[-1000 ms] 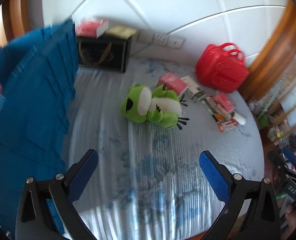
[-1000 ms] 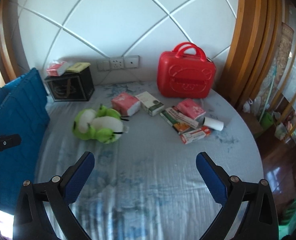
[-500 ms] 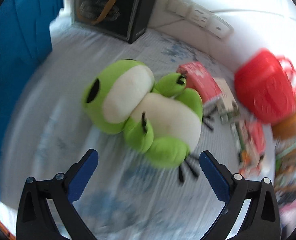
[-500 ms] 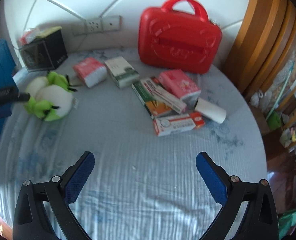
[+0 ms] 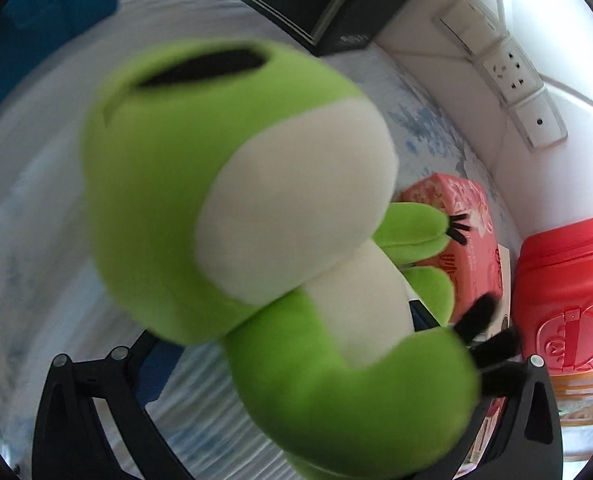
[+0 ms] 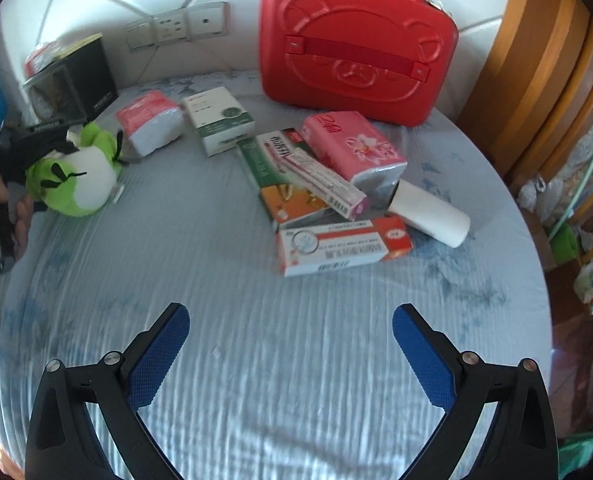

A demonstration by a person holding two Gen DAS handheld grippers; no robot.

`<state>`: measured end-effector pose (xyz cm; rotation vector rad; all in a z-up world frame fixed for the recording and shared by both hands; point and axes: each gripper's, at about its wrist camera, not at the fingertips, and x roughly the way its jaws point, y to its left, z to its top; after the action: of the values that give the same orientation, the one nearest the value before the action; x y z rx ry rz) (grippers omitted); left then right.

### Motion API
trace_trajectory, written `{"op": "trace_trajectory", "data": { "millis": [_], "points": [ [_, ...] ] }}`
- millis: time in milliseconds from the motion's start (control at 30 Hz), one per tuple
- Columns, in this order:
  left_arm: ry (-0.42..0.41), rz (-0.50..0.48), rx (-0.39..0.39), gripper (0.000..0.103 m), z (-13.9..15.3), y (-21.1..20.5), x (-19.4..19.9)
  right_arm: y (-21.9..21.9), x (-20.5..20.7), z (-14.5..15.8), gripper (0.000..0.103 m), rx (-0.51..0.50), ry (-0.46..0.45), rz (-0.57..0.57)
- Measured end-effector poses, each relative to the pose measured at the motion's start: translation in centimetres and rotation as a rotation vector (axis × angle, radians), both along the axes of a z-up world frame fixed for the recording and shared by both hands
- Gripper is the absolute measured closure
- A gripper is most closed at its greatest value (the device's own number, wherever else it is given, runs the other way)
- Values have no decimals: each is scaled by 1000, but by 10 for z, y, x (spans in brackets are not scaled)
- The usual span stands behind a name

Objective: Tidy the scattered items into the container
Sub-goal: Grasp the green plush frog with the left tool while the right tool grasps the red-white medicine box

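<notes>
Our left claw [image 5: 292, 360] has its arms spread on either side of the green frog plush [image 5: 256, 200], which fills the middle of the left wrist view; we cannot tell whether the blue pads press it. In the right wrist view the frog [image 6: 76, 180] lies on the bed [image 6: 296, 340] at the left edge of the frame, with the left claw [image 6: 36, 140] over it. Our right claw [image 6: 290, 356] is released, over bare sheet at the bottom of the frame. At centre lies a heap of boxes: a pink tissue pack [image 6: 352, 148] printed "240", and a red-and-white box [image 6: 344, 248] whose writing is too small to read. A red bear-embossed case [image 6: 356, 52] stands at top centre.
</notes>
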<state>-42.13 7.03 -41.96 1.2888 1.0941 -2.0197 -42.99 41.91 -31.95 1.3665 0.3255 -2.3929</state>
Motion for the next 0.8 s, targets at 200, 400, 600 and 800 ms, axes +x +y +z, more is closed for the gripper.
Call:
{"op": "trace_trajectory", "data": {
  "millis": [200, 400, 600, 800],
  "points": [
    [21, -108, -61, 17, 13, 4, -13, 12, -53, -41, 0, -14, -74, -92],
    [67, -192, -130, 33, 32, 13, 8, 21, -90, -68, 0, -91, -176, -306],
    [102, -232, -143, 34, 42, 12, 45, 17, -113, -87, 0, -99, -234, -513],
    [80, -222, -93, 34, 37, -2, 85, 1, -119, -96, 23, -2, -225, -522]
  ]
}}
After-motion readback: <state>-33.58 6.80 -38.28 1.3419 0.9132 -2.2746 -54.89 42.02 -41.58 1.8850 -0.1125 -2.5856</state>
